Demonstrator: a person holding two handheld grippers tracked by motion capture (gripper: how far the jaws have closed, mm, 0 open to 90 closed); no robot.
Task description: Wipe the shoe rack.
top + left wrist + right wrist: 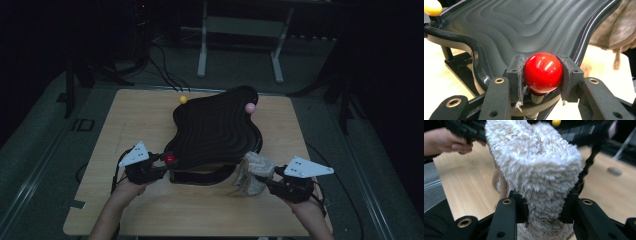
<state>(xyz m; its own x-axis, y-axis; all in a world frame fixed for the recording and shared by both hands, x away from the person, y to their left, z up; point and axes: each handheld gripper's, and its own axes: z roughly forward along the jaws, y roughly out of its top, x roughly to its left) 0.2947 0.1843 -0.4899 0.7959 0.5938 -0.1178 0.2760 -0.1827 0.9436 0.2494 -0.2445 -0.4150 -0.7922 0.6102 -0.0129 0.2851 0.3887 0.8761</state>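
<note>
The left claw (543,75) is pinched on a red ball knob (543,72) at the near left corner of the black wavy-topped board (215,131). The knob looks hard and glossy, likely slippery; grip it at its widest girth. The right claw (544,207) is clamped on a fluffy cloth (536,167) at the board's near right corner: soft, light, compressible. Farther off on the surface (140,107), yellow (183,99) and pink (250,107) knobs mark the far corners.
</note>
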